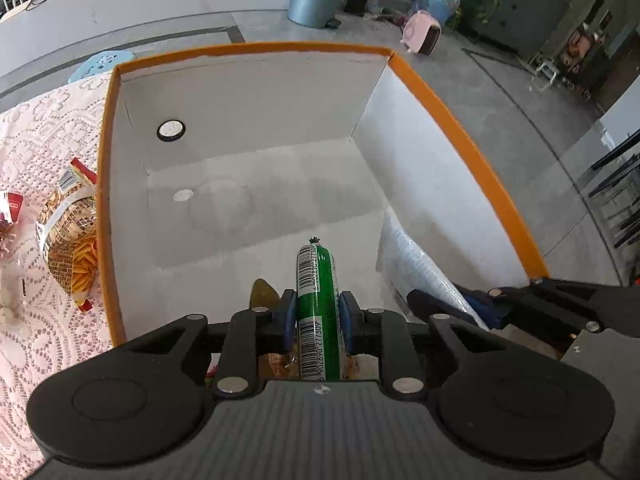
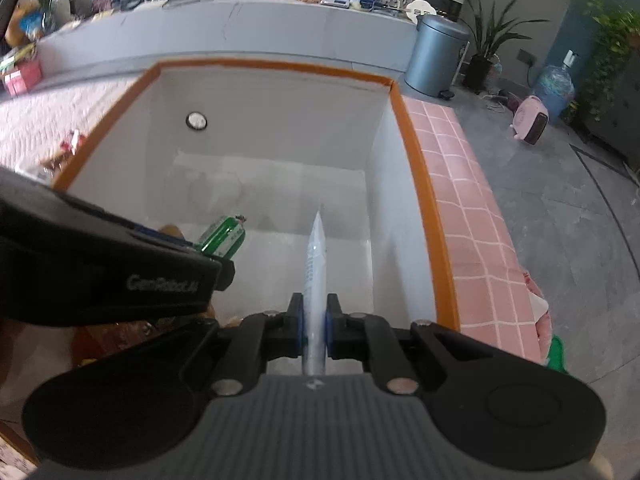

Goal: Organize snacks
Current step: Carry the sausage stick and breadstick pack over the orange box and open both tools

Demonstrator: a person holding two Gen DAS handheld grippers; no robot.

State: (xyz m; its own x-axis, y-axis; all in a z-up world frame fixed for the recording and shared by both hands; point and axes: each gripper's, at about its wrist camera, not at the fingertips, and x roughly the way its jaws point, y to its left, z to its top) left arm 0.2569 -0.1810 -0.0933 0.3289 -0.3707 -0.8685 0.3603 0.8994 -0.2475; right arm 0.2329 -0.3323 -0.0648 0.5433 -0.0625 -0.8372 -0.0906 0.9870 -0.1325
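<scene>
Left jaws: the left gripper [image 1: 317, 322] has its jaws clamped across the middle of the green sausage stick [image 1: 318, 304], blue pads on both flanks, the barcoded tube pointing forward over the near part of the box.
Right jaws: the right gripper [image 2: 314, 330] has its jaws pinched on a thin clear-white packet [image 2: 314, 280], held edge-on and pointing into the box.
Landmark: the orange-rimmed box [image 1: 460, 132], white inside, its floor bare across the middle and far end.
Already in the box: some brownish snack wrappers show at the near wall, under both grippers; what they are I cannot tell.
Outside the box: a bag of yellow sticks [image 1: 72, 240] lies on the lace-covered bench [image 1: 36, 148], touching or just beside the box's left wall.
Step in hand: in my judgement, setting both held snacks down inside the box.
Doing it well: lower each piece close to the floor before parting the jaws; lay the sausage stick flat along a wall so it cannot roll; keep the two grippers apart, since they are near each other over the near end.
Risk: the packet looks floppy and may fold on release.
</scene>
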